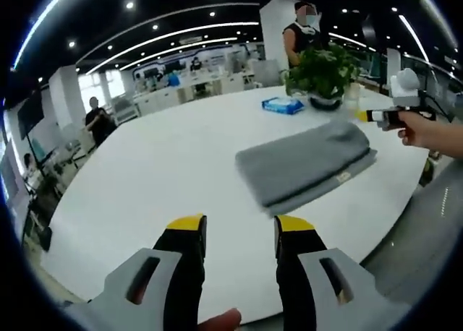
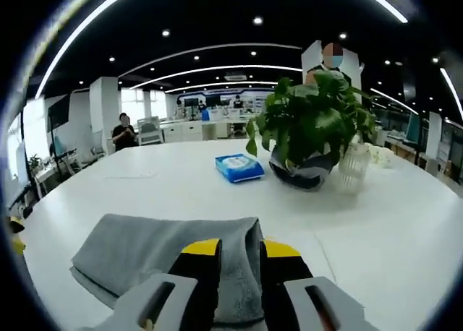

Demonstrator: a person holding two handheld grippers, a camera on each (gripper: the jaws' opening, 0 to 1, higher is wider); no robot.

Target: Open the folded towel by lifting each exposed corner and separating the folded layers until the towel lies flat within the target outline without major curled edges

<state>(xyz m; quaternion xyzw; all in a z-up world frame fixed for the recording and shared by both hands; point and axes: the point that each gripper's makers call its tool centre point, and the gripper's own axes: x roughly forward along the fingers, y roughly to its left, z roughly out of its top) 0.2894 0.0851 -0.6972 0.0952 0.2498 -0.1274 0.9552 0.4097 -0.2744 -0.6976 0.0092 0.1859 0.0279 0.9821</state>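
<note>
Towel still folded on white table

Towel (image 1: 305, 165) lies folded on the white table (image 1: 166, 165), nearer than the potted plant (image 2: 312, 129) and blue wipes pack (image 2: 239, 167). Right gripper (image 2: 240, 250) pinches the towel's edge between its jaws. Left gripper (image 1: 239, 226) hovers spread, short of the towel.

Towel (image 2: 166, 262) on table (image 2: 405, 244) before right gripper (image 2: 240, 250); wipes pack (image 2: 239, 166) beyond, plant (image 2: 312, 125) beside it.

Grey towel (image 1: 306, 168) with a small yellow tag, white table (image 1: 159, 179), blue and white wipes pack (image 2: 239, 167), green leafy plant (image 2: 311, 118), dark pot, yellow-tipped black jaws
</note>
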